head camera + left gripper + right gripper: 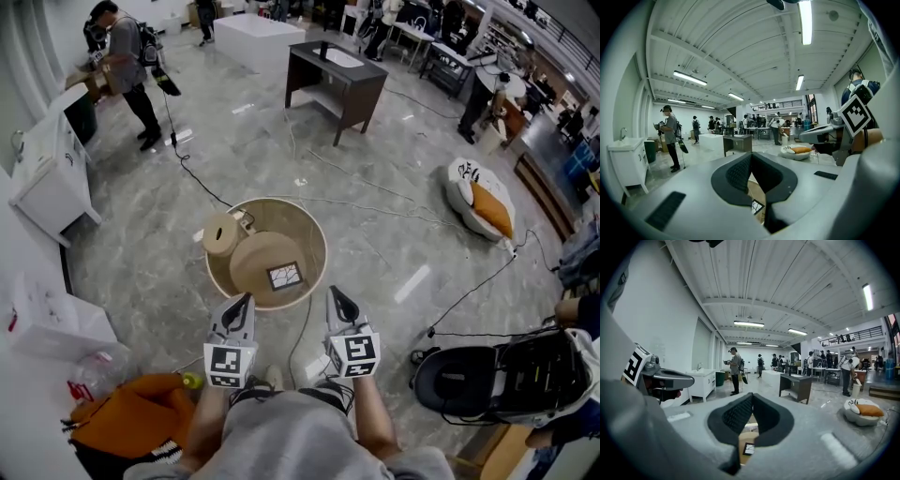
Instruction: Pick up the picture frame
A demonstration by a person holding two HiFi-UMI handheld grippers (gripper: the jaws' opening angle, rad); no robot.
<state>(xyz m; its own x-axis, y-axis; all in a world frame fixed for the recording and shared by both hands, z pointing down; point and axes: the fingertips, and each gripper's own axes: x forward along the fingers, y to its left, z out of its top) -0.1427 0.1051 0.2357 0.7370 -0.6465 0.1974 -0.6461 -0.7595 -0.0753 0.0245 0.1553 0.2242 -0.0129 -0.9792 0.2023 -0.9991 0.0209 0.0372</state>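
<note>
The picture frame (285, 276), small and dark-rimmed, lies flat on a round beige lid (258, 259) inside a round beige tub (314, 239) on the floor. A short beige cylinder (221, 234) stands in the tub at its left. My left gripper (243, 300) and right gripper (336, 293) hover side by side just short of the tub's near rim, both shut with nothing between the jaws. In the left gripper view the picture frame (756, 206) peeks out below the closed left gripper (751, 154). The right gripper view shows the picture frame (748, 448) under the closed right gripper (752, 394).
A cable (375, 202) crosses the grey floor behind the tub. A dark desk (336, 75) stands farther back, a white sink cabinet (52, 169) at left with a person (127, 66) near it. A cushion (483, 202) lies right, an open black case (487, 375) near right, an orange bag (131, 412) near left.
</note>
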